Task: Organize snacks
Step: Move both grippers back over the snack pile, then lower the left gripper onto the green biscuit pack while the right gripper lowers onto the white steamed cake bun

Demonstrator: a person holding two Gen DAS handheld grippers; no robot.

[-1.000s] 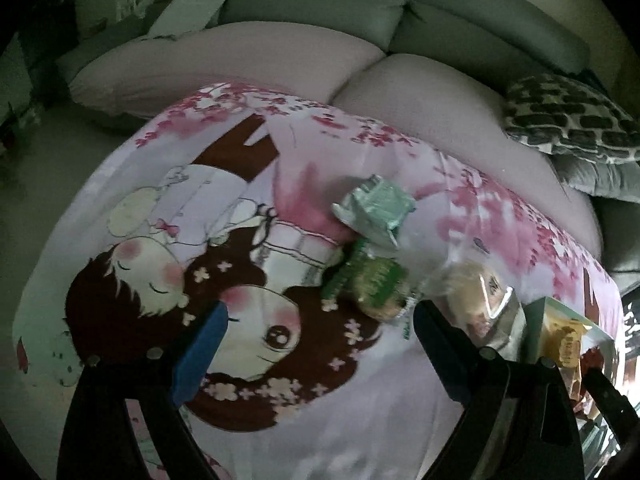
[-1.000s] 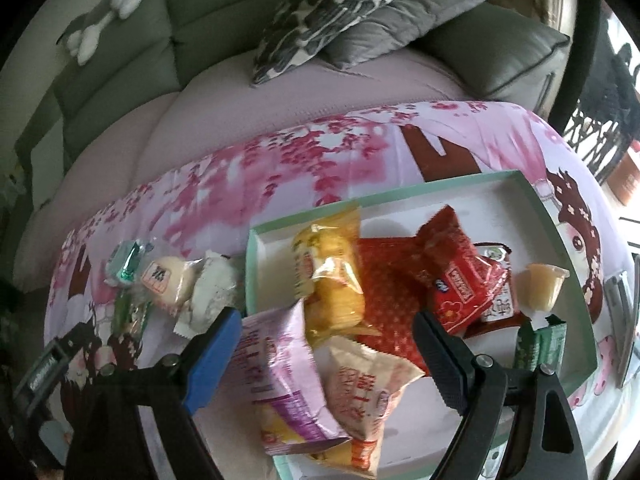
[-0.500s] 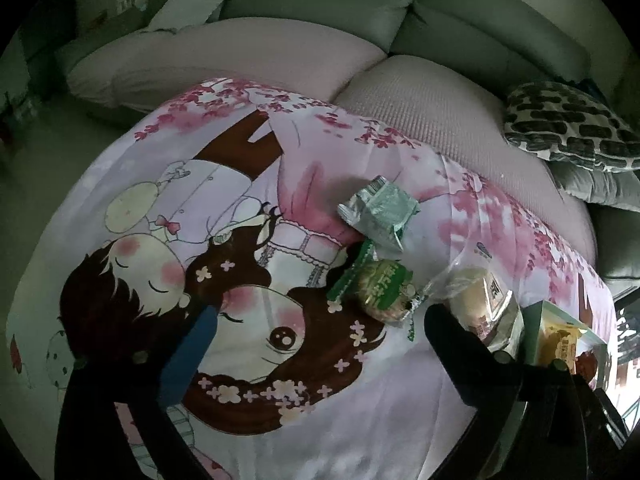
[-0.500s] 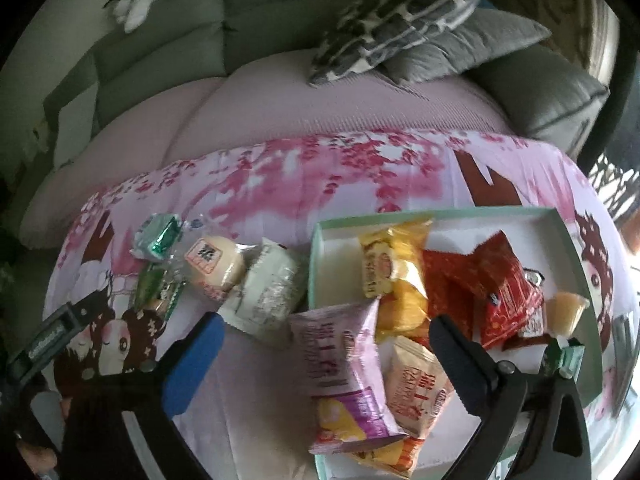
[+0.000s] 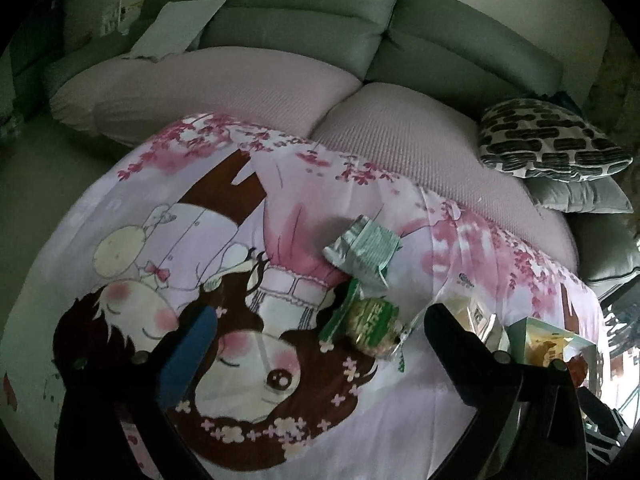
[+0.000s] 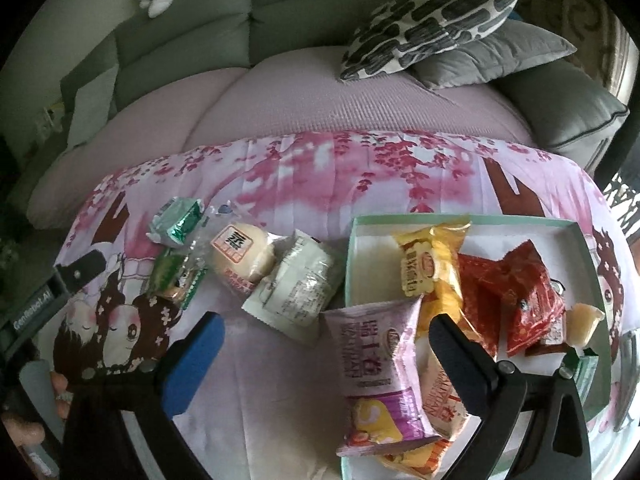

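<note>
**Four snacks outside the tray, both grippers empty**

The likeliest slip, as I judge it, comes from crowding. The round bun in clear wrap (image 6: 242, 258) lies touching the white packet (image 6: 298, 284), and the green-wrapped biscuit (image 6: 174, 274) sits just beside them, with the mint foil packet (image 6: 178, 220) close behind. A wide close on any one could catch a neighbour's loose film and drag two at once, or pinch only a crinkly edge so the packet slides out on the way over. The tray (image 6: 472, 221) is itself piled up near its close left corner: the purple bag (image 6: 380, 376) overhangs the rim there, and a careless drop could push it off onto the printed cloth (image 6: 280, 380) covering the worktop.

The right gripper (image 6: 324, 334) hovers above the cloth near the tray's left edge, fingers spread wide, holding and touching nothing. The left gripper (image 5: 316, 322) is equally wide open and empty, poised over the cloth with the green biscuit just ahead between its fingers and the mint packet beyond it.
</note>
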